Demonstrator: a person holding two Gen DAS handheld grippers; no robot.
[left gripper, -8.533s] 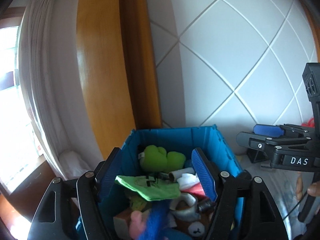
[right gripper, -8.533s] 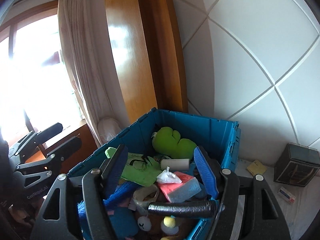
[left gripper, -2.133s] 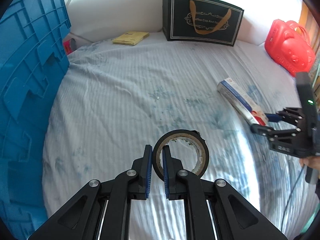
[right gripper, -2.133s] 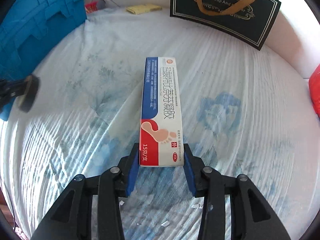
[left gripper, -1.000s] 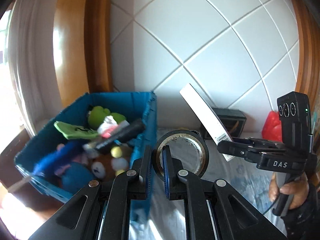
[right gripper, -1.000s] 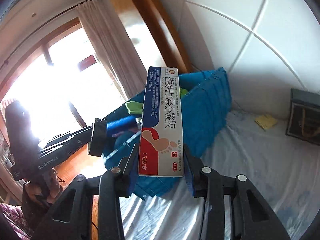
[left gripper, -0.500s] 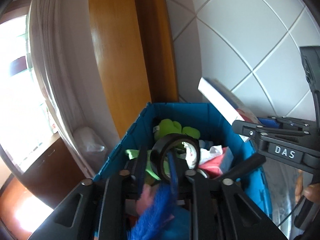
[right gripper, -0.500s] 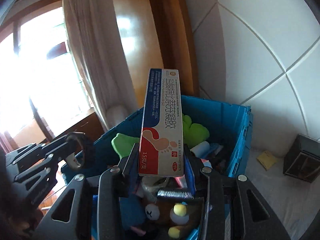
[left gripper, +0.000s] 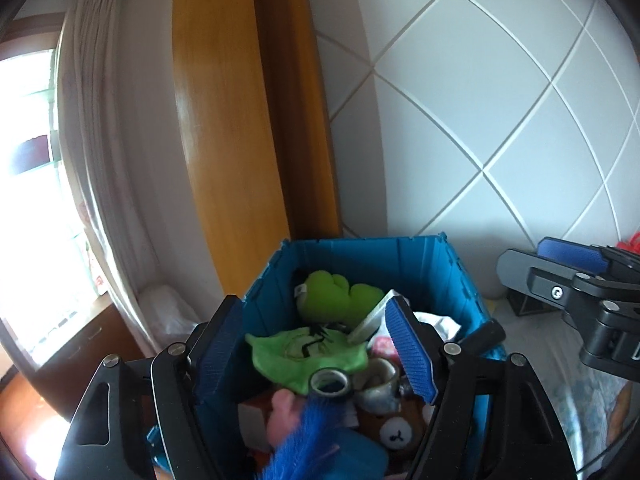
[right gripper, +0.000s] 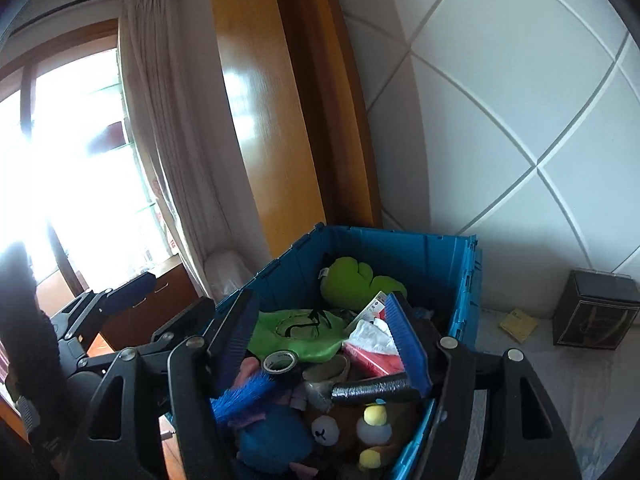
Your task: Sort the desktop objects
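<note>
Tongs in both hands hang over the blue crate (left gripper: pixel 452 276), each pair spread wide and holding nothing. In the left wrist view the left tongs (left gripper: pixel 316 354) point forward and slightly down into the crate's open top, their blue ribbed pads (left gripper: pixel 412 354) splayed to either side of the heap inside. The right tongs (right gripper: pixel 324 344) take the same pose in their own view, aimed into the crate from its near corner, with their pads equally far apart.

Between the left tongs' pads lies the roll of black tape (left gripper: pixel 331 382), resting flat on the pile with its hole facing up, just in front of a green cloth with a black drawn face (left gripper: pixel 304 350) and touching a blue bristly brush (left gripper: pixel 308 436). The medicine carton (left gripper: pixel 370 322) lies tilted deeper in the crate, propped against a green plush toy (left gripper: pixel 336 298); only its pale edge and a bit of label show. From the right wrist the tape (right gripper: pixel 280 362) sits beside the same brush (right gripper: pixel 244 394), the carton's end (right gripper: pixel 374 306) pokes up behind crumpled white tissue (right gripper: pixel 370 334), and a black rod (right gripper: pixel 372 390) crosses the front of the pile above a bear toy (right gripper: pixel 326 430).

Off to the right of the left view, the right tongs (left gripper: pixel 568 260) appear side on, level. The left tongs (right gripper: pixel 120 300) show at the left of the right view, before a bright window (right gripper: pixel 60 184).
</note>
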